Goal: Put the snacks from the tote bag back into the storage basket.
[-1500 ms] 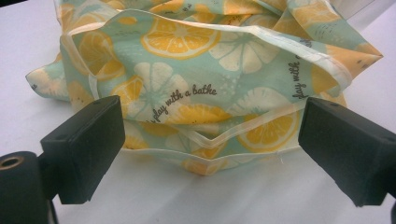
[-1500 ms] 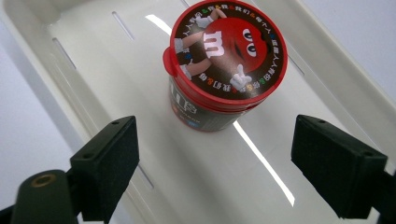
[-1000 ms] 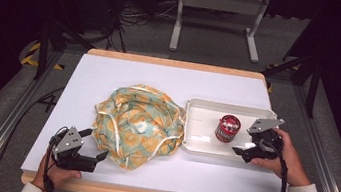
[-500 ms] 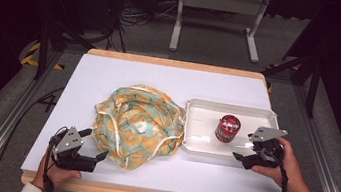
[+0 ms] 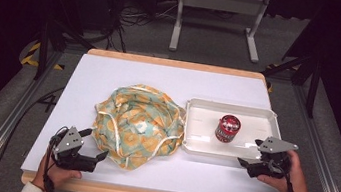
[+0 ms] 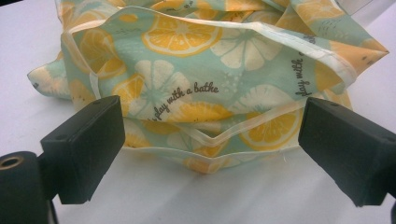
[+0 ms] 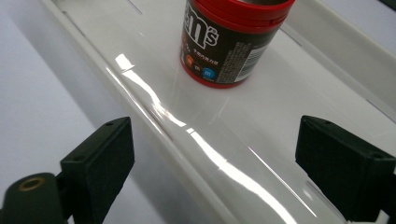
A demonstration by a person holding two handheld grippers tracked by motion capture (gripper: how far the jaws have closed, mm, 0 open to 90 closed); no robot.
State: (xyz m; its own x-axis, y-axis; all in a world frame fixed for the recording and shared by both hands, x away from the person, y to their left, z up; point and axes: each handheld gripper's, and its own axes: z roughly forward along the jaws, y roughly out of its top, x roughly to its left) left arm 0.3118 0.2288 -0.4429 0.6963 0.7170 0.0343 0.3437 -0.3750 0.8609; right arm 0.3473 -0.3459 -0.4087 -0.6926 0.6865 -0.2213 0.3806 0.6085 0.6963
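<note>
high view puts the red candy tub [image 5: 227,128] upright in the white tray [image 5: 194,129], a little right of the tray's middle, standing free with nothing touching it, so it reads as set down there on purpose. the right gripper [image 5: 253,153] sits at about four o'clock from the tub, just outside the tray's near rim; its jaws have just been opening and stand apart with nothing between them, a sign the tub is let go. at nine o'clock from the tray lies the crumpled lemon-print cloth bag [image 5: 138,124], touching the tray's left wall. the left gripper [image 5: 95,143] waits at the bag's seven o'clock edge, jaws apart either side of the hem, low on the counter [image 5: 111,75], likely ready to pinch it.
</note>
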